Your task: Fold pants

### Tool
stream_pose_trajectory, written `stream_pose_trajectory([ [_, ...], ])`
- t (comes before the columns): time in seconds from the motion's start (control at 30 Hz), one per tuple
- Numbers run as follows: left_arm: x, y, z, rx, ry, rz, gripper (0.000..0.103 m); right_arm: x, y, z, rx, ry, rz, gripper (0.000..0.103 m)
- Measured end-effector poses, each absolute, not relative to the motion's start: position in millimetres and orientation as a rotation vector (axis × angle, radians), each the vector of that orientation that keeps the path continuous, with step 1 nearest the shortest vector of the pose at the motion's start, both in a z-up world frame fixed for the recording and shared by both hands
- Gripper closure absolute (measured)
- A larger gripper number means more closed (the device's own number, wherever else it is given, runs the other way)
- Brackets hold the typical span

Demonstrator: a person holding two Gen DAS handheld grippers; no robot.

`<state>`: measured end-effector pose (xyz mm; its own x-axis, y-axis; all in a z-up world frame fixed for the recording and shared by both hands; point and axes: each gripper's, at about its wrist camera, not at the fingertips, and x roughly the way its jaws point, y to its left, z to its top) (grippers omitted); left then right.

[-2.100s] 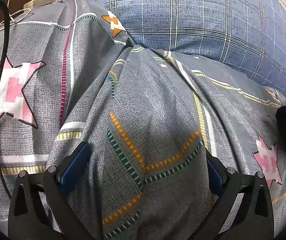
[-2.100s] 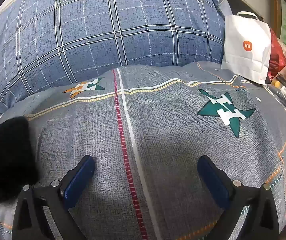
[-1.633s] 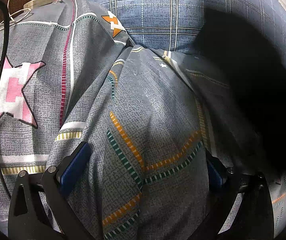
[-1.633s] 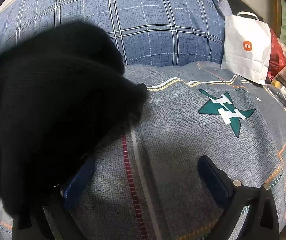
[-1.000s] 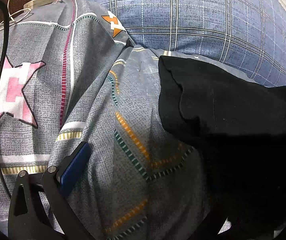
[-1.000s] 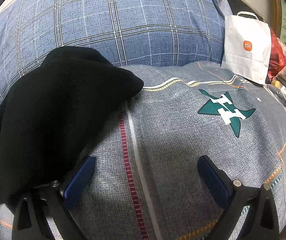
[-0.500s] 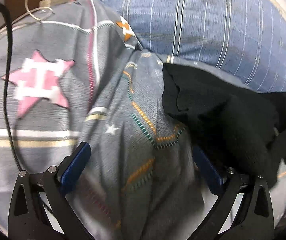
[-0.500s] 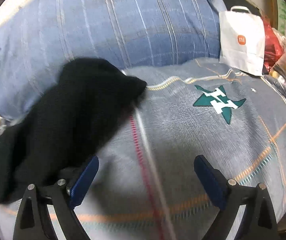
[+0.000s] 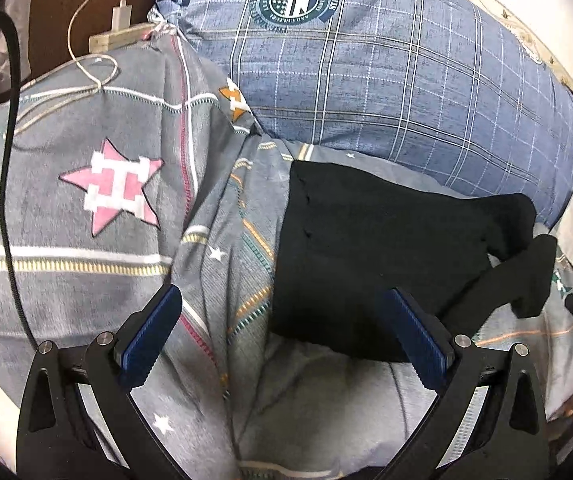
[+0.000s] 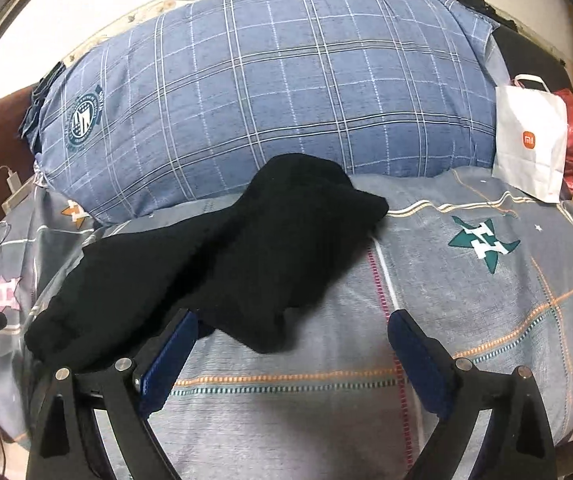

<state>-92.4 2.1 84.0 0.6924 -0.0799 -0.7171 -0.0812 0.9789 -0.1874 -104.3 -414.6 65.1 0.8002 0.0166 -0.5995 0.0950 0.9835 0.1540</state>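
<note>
Both my claws, left gripper [image 9: 282,332] and right gripper [image 10: 294,354], hang released and empty, the crumpled black pants [image 10: 222,256] lying left-right between them, nearer my left.

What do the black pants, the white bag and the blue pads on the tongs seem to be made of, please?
Black pants: soft matte fabric, probably knit or fleece; they slump in limp folds without shine.
White bag: looks like stiff matte paper, standing upright with crisp flat sides and a loop handle.
Blue pads: likely rubber or soft plastic, with fine ridges along the face.
</note>
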Motion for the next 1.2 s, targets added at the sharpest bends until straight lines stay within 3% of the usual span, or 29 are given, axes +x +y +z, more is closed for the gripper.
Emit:
stream_pose_trajectory([
  [0.47, -84, -28, 51, -0.197, 0.881, -0.042, 0.001, -97, -436, 49, 0.225, 0.684, -0.103, 0.008],
  [0.83, -68, -41, 35, -0.178, 0.903, -0.041, 0.001, -26, -467, 103, 0.282, 0.617, -0.142, 0.008],
  [1.03, -67, -41, 37, -0.164, 0.911, -0.038, 0.001, 39, -452, 97, 0.143, 0.797, -0.122, 0.011],
  [1.07, -68, -41, 38, -0.162, 0.91, -0.036, 0.001, 41, -451, 94, 0.124, 0.833, -0.134, 0.015],
  [1.2, -70, -34, 38, -0.162, 0.901, -0.024, 0.001, 10, -445, 72, -0.024, 0.94, -0.074, 0.016],
])
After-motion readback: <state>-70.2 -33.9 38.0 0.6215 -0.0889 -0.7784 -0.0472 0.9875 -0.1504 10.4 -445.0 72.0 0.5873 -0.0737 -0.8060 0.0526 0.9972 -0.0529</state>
